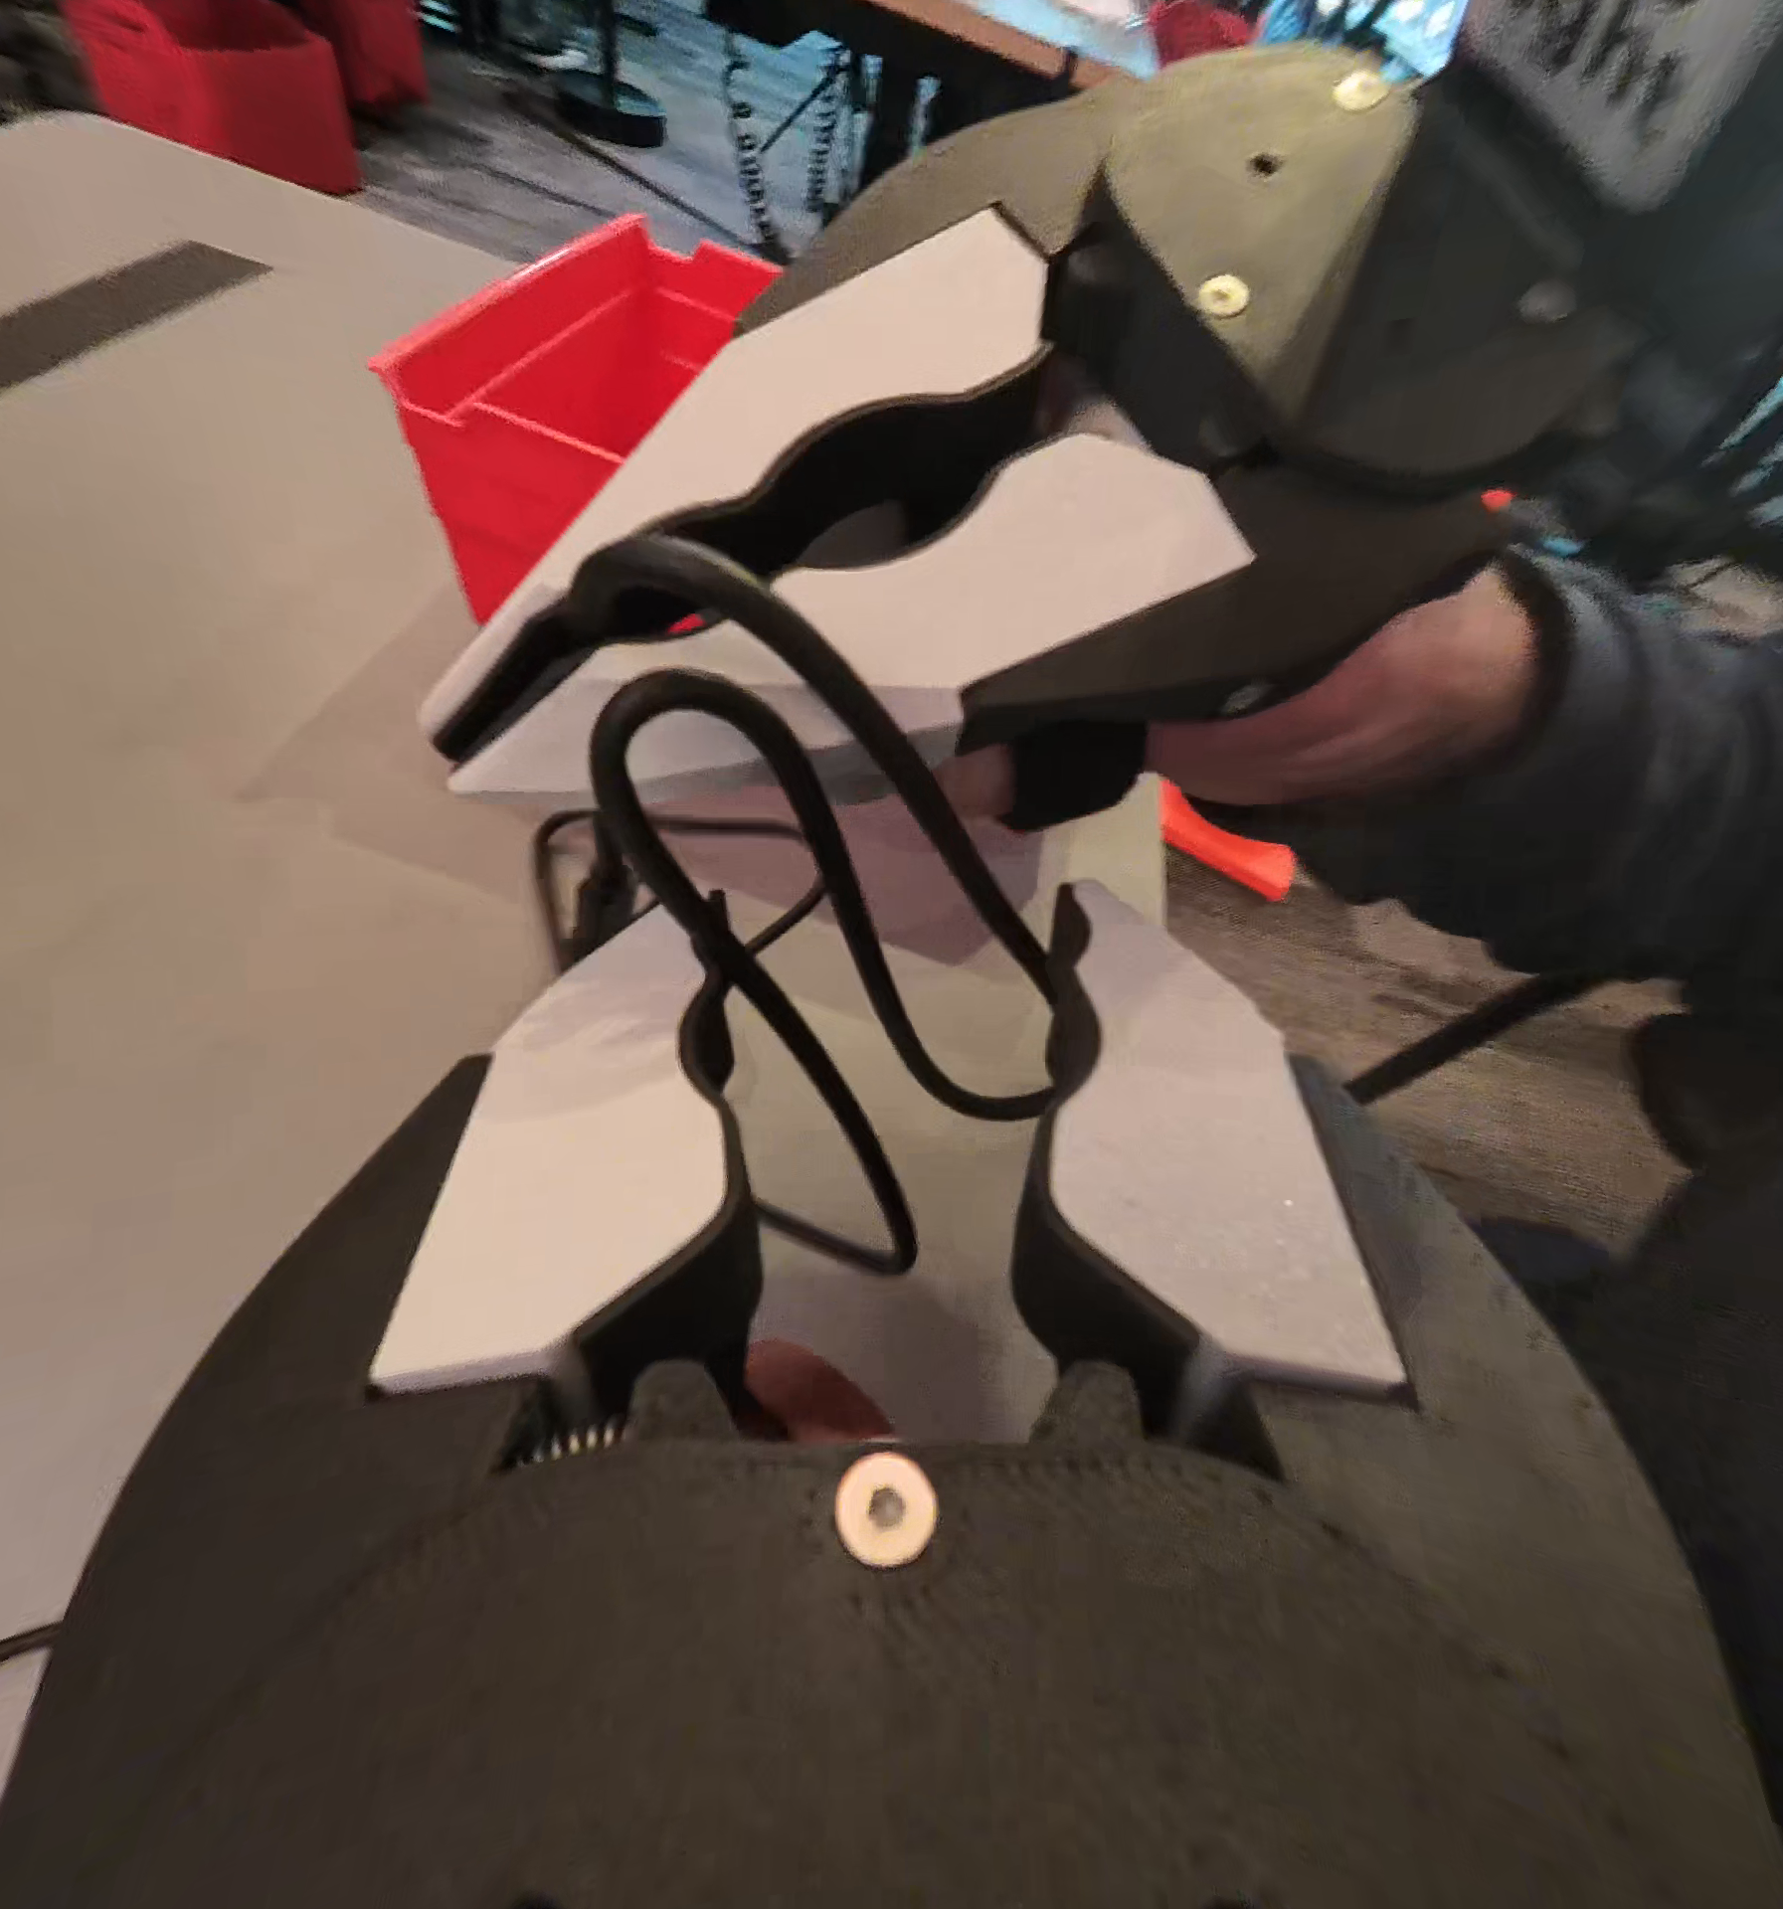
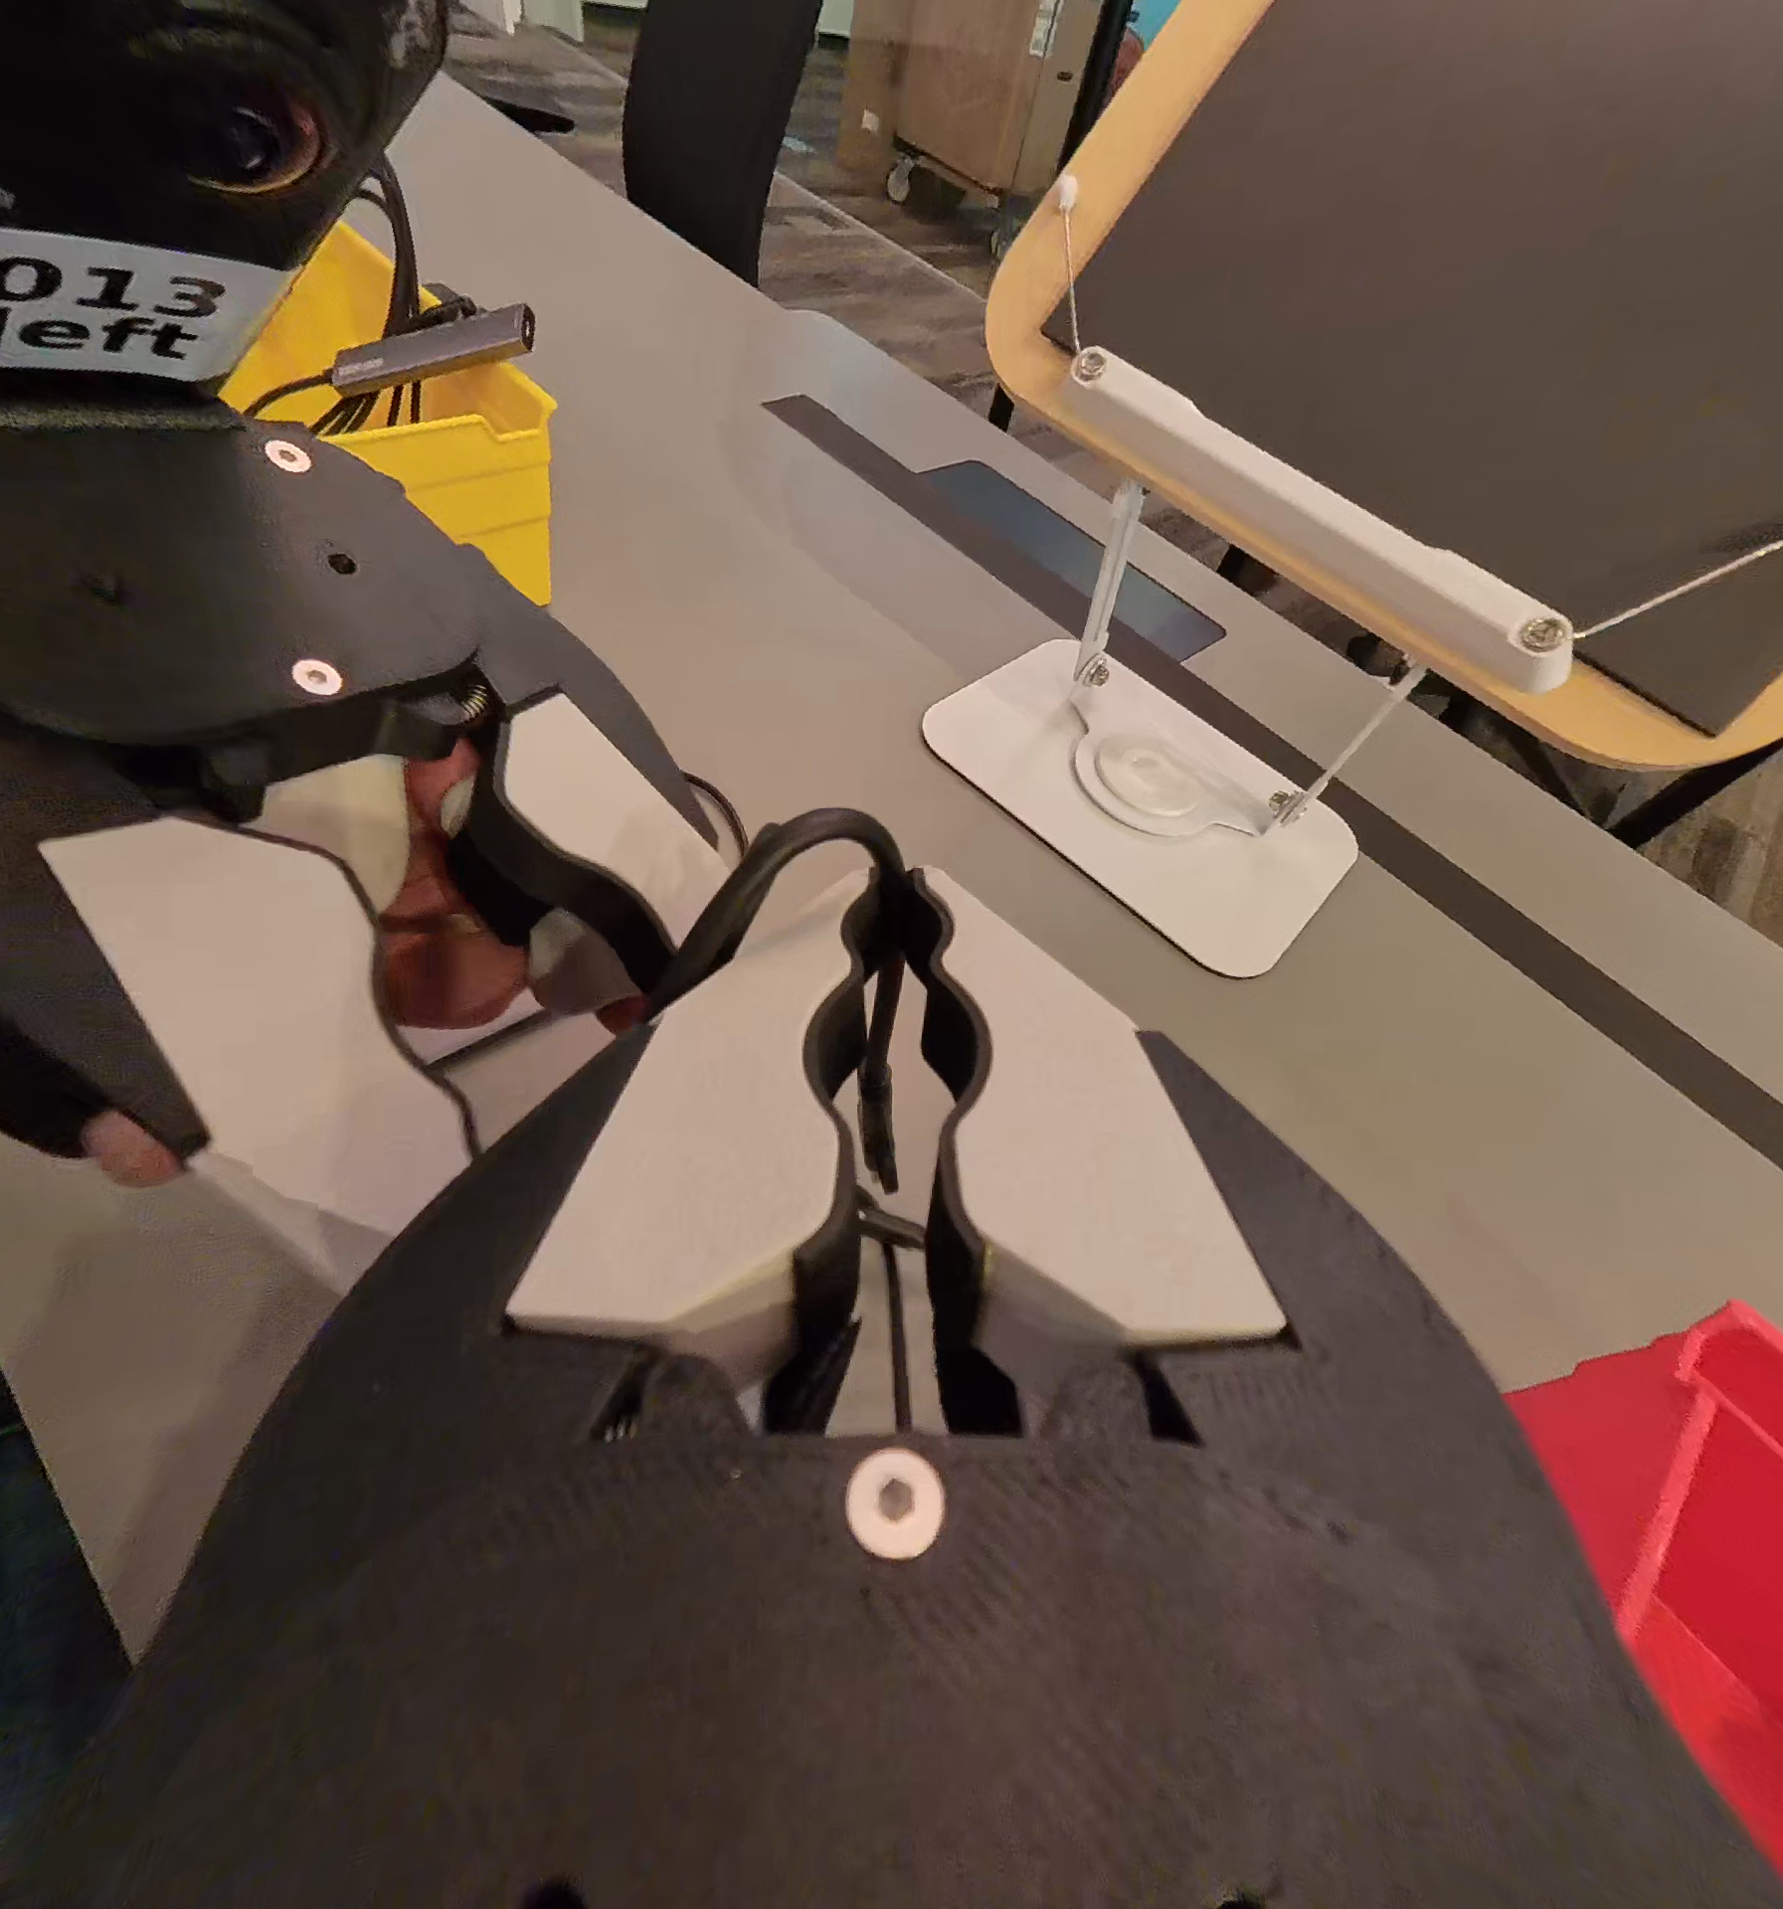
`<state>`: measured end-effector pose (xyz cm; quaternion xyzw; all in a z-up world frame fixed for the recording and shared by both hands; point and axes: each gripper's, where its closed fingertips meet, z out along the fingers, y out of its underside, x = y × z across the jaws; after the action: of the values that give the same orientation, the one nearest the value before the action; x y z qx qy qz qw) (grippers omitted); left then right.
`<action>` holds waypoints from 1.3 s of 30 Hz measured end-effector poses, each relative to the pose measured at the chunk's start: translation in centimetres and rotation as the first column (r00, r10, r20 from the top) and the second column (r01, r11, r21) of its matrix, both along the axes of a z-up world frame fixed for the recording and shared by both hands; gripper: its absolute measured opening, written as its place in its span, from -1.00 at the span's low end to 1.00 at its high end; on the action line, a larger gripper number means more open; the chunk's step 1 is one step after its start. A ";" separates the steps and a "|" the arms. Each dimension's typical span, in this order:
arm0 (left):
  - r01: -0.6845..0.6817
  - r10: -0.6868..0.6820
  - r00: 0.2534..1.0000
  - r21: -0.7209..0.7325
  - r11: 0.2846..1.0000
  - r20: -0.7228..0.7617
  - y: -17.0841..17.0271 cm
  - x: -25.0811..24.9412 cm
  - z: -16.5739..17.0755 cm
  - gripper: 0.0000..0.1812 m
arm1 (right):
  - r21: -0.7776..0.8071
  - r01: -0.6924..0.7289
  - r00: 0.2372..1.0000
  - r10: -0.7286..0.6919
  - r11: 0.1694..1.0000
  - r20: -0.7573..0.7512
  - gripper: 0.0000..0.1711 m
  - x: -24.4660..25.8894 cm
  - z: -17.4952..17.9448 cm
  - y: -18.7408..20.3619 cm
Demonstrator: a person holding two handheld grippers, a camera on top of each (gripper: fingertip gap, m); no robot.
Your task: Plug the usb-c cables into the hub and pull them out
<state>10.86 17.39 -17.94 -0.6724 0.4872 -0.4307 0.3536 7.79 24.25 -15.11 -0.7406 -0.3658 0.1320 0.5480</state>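
Above a grey table (image 2: 763, 620), the right hand-held gripper (image 2: 892, 899) pinches a black usb-c cable (image 2: 882, 1033) near its plug, while the left hand-held gripper (image 1: 892, 930) stands spread around the cable's hanging loop.

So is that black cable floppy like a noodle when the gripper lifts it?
Probably yes. The black cable droops in loose loops below the right gripper, so it looks bendy, not stiff. It is thin, so likely light. Its plug end hangs freely between the fingers and may swing.

Black grippers (image 1: 892, 909), grey fingers (image 1: 577, 1157), dark sleeve (image 1: 1693, 785)
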 end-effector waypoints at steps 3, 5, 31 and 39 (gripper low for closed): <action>-0.034 0.034 0.999 0.035 0.999 -0.008 0.6 0.1 -0.1 -0.57 | -0.002 -0.014 1.000 0.014 1.000 0.018 -1.00 -0.5 0.0 -0.2; -0.053 0.056 0.998 0.082 0.995 -0.030 1.0 0.0 -0.5 -0.80 | 0.000 -0.024 0.999 0.024 1.000 0.022 -1.00 -0.6 0.1 -0.3; -0.068 0.077 0.957 -0.040 0.997 0.280 2.2 -5.1 6.2 -0.91 | -0.353 -0.085 0.980 0.013 0.932 -0.199 -0.41 1.6 -7.4 -3.5; -0.054 0.057 0.967 -0.018 0.998 0.248 1.5 -5.3 5.8 -0.91 | -0.249 -0.288 0.844 0.122 0.925 -0.523 -1.00 -0.5 -3.1 -1.1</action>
<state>5.53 18.86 -12.12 -0.6287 0.4176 -0.5040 0.4199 7.30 23.13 -18.22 -0.7155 -0.2641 0.4342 0.4793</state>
